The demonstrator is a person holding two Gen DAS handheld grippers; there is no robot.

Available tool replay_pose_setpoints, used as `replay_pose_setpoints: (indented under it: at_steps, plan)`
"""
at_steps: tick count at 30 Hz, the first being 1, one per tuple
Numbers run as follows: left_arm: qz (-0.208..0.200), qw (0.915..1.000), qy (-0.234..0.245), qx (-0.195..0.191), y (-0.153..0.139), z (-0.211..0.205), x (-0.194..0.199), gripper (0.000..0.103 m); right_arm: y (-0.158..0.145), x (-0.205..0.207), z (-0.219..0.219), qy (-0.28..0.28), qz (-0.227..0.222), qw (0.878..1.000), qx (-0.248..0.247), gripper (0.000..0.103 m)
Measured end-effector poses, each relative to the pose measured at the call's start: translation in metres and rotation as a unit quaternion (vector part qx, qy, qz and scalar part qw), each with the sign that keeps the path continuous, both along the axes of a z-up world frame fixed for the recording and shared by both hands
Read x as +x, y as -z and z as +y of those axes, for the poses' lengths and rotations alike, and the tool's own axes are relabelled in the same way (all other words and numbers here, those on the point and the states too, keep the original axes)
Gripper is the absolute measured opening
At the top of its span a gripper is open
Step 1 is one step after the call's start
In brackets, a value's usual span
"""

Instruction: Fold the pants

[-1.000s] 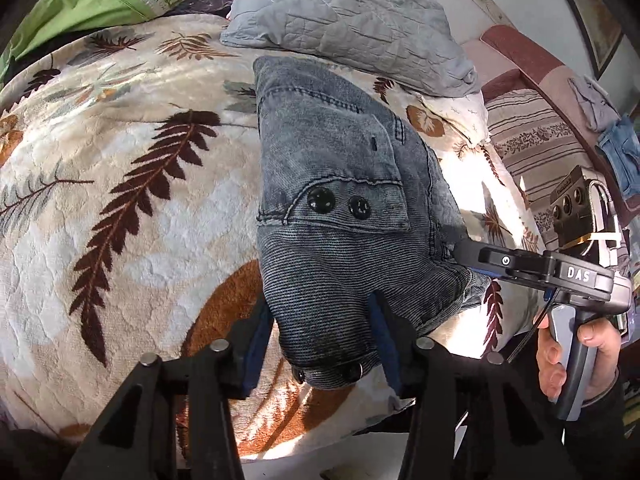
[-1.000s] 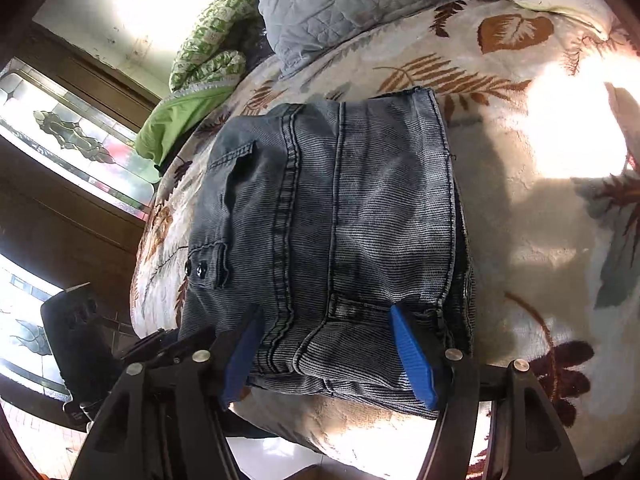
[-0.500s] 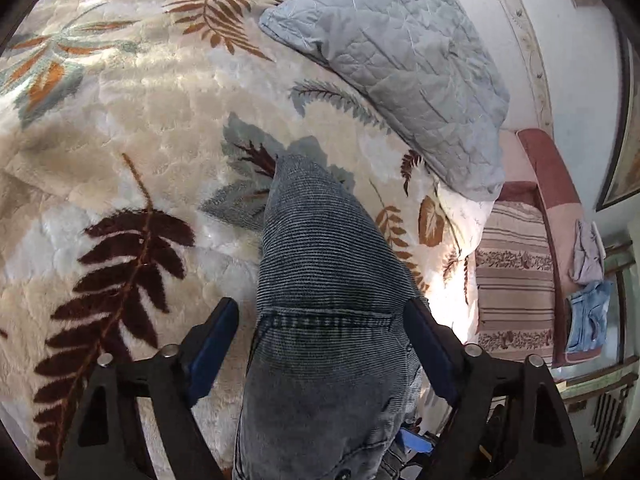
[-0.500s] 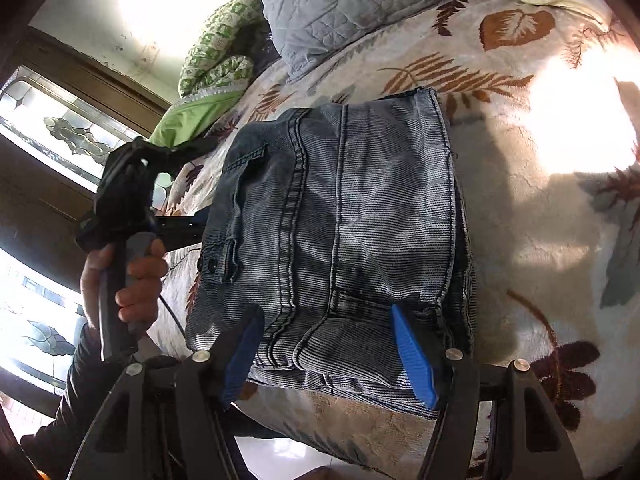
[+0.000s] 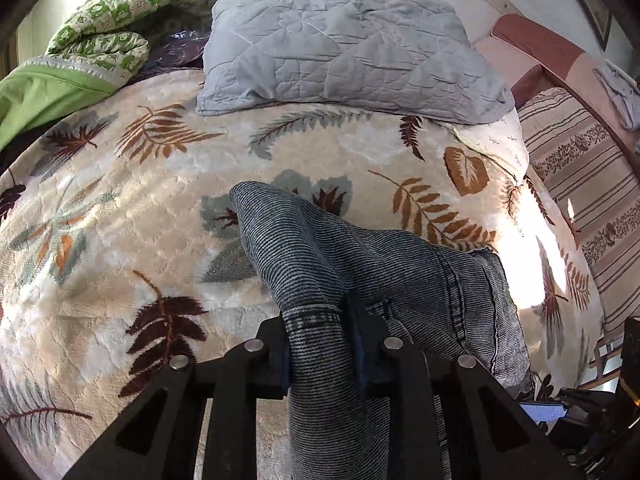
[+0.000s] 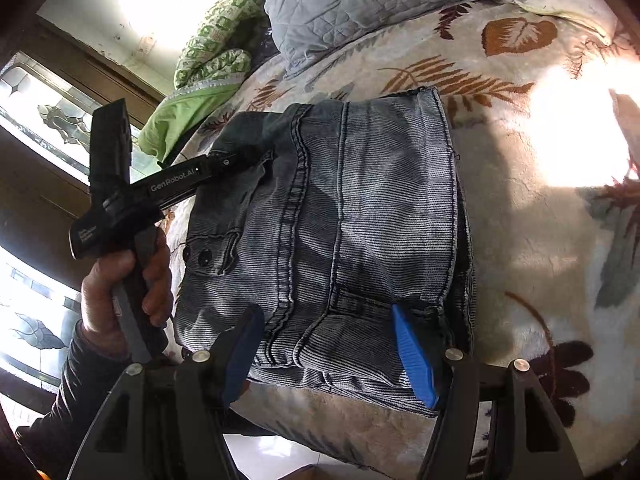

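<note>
The grey-blue denim pants (image 6: 352, 232) lie folded in a thick stack on the leaf-patterned blanket (image 6: 540, 248). In the left wrist view my left gripper (image 5: 320, 332) is shut on a bunched edge of the pants (image 5: 320, 264) at their far left side. The right wrist view shows it (image 6: 248, 156) reaching in from the left, held by a hand (image 6: 124, 284). My right gripper (image 6: 328, 344) is open, its blue pads either side of the near edge of the stack, not clamping it.
A grey quilted pillow (image 5: 344, 40) and a green patterned quilt (image 5: 100, 40) lie at the head of the bed. A striped sofa (image 5: 580, 184) stands to the right. A window (image 6: 40, 128) is at the left. The bed's edge is just below the pants.
My left gripper went from open over the pants to shut on a bunched edge at their far side. My right gripper has stayed open at the near edge.
</note>
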State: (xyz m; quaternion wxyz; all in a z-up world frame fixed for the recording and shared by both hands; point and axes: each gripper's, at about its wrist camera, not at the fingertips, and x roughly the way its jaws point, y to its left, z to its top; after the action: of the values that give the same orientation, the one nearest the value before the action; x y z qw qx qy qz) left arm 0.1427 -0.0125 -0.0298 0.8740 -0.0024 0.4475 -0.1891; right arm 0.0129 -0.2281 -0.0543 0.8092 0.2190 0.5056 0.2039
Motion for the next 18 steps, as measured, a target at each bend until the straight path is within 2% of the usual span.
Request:
replay_pose_setpoints:
  at_steps: [1,2,6,9,11,13,15,16,18]
  plan:
    - [-0.007,1.0000,-0.004,-0.001,-0.002,0.003,-0.001,0.036,-0.004,0.001,0.000,0.003,0.006,1.000,-0.004,0.069]
    - [-0.012,0.9999,-0.007,-0.002,-0.004,0.005,-0.003,0.044,-0.010,0.003,0.000,0.004,0.009,1.000,-0.005,0.069]
    - [-0.042,0.9988,-0.024,-0.001,-0.018,0.018,-0.015,0.064,-0.046,0.017,-0.006,0.022,-0.037,0.999,-0.004,0.069]
    - [-0.053,0.9978,-0.037,0.012,-0.028,0.024,-0.025,0.065,-0.056,0.050,-0.001,0.031,-0.047,0.998,-0.023,0.069]
    - [-0.056,0.9972,-0.044,0.024,-0.033,0.028,-0.035,0.065,-0.053,0.074,0.005,0.039,-0.052,0.996,-0.068,0.069]
    - [-0.059,0.9966,-0.048,0.031,-0.036,0.030,-0.046,0.069,-0.041,0.095,0.010,0.049,-0.044,0.991,-0.119,0.069]
    - [-0.054,0.9965,-0.047,0.044,-0.033,0.028,-0.055,0.071,-0.014,0.113,0.010,0.055,-0.005,0.983,-0.175,0.070]
    - [-0.051,0.9965,-0.044,0.050,-0.031,0.026,-0.059,0.071,-0.003,0.116,0.009,0.052,0.008,0.982,-0.181,0.071]
    - [-0.045,0.9963,-0.037,0.063,-0.026,0.021,-0.069,0.071,-0.002,0.111,0.005,0.064,-0.001,0.981,-0.183,0.077]
